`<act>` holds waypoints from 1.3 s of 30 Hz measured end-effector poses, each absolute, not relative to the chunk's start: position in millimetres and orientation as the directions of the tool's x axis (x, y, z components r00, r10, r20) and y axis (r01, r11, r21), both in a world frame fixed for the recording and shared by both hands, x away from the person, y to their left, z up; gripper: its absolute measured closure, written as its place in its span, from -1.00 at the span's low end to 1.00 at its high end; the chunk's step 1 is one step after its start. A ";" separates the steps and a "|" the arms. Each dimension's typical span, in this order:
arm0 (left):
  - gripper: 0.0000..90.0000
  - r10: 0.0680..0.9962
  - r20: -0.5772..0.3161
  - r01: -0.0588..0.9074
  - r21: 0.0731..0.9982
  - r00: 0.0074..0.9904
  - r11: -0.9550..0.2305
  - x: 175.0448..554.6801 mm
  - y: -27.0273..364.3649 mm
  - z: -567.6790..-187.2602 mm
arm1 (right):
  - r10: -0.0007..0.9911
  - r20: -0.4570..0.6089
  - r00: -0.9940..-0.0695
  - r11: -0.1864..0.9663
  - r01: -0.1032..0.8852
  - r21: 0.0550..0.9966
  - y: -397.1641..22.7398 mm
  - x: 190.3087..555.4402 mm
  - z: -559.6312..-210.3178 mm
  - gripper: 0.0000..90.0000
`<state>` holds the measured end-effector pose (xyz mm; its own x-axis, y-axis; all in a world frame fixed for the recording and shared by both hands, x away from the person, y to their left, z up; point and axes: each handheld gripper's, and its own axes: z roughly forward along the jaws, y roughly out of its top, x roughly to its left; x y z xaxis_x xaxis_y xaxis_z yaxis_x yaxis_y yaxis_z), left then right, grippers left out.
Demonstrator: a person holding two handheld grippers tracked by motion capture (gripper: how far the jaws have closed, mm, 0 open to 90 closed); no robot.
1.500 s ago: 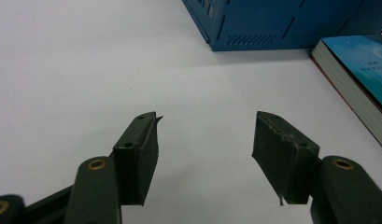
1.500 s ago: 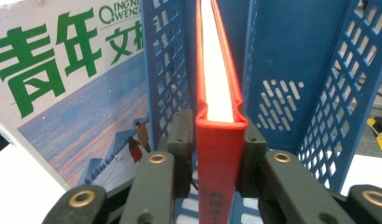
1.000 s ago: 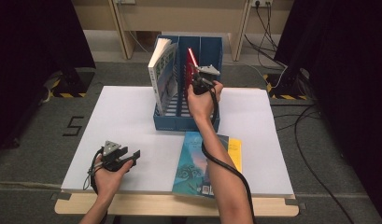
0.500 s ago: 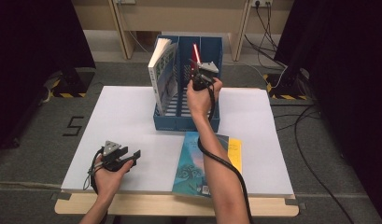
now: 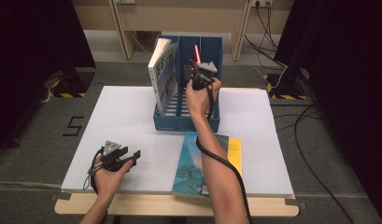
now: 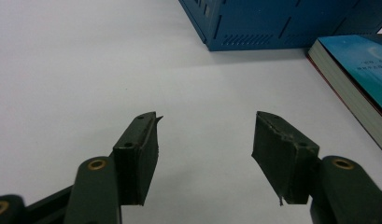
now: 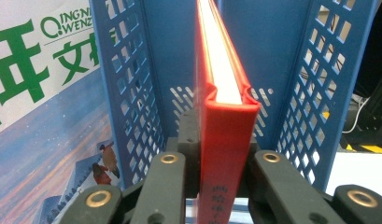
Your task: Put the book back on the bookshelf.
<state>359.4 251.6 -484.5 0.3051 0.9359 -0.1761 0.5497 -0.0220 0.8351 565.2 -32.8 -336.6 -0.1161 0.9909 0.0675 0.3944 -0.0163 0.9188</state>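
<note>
Since a second ago: right gripper [image 5: 196, 63] moved slightly right along the top of the blue file rack [image 5: 186, 122], from near the divider to over the right-hand compartment, and the red book [image 7: 223, 140] carried with it. Fingers [image 7: 167, 186] clamped on the book's spine from both sides, book upright, edge of its pages turned up and away, lower part already between the perforated blue walls in the right gripper view. Judged from that: book lined up with its slot and partly entered, lowering and release not yet done. Likely to need a straight descent, since a tilt could catch a cover on the divider.

Left gripper [image 5: 132, 154] unchanged over that second, resting low on the near left of the counter [image 5: 123, 116], fingers [image 6: 137, 154] spread apart with nothing between them, only bare white surface beneath.

In the rack's left compartment, a paperback [image 5: 163, 74] with a sky-and-green-lettering cover, leaning left and standing tall above the rim. On the near side of the rack, just beside its front wall, a teal book [image 5: 191, 163] lying flat on a yellow one [image 5: 235, 151], partly crossed by the right forearm.

Counter white and matte, mounted on a pale wooden board. Around it grey carpet with a dark "5" marked at left, black curtains on both sides, cables trailing at right, yellow-black striped bases at the curtain feet, wooden furniture legs at the far wall.
</note>
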 end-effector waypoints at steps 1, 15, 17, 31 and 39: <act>-0.12 0.935 -0.178 0.549 0.835 0.306 -0.021 359.2 251.4 -484.7 | 0.991 0.067 -0.115 -0.017 0.393 0.919 -32.4 566.1 -336.5 0.75; -0.12 0.936 -0.174 0.552 0.833 0.307 -0.026 359.0 251.1 -484.8 | 0.984 0.085 -0.155 -0.018 0.390 0.920 -37.7 553.0 -336.8 0.72; -0.12 0.935 -0.174 0.554 0.832 0.308 -0.028 359.0 250.9 -485.3 | 0.985 0.081 -0.150 -0.015 0.396 0.918 -38.1 552.9 -336.1 0.75; -0.12 0.937 -0.176 0.551 0.834 0.303 -0.021 359.1 253.1 -483.9 | 0.992 0.053 -0.113 -0.008 0.363 0.932 -30.6 557.4 -336.4 0.79; -0.12 0.935 -0.174 0.551 0.834 0.308 -0.026 358.7 253.1 -484.1 | 0.994 0.058 -0.090 -0.023 0.348 0.937 -28.9 561.0 -340.3 0.79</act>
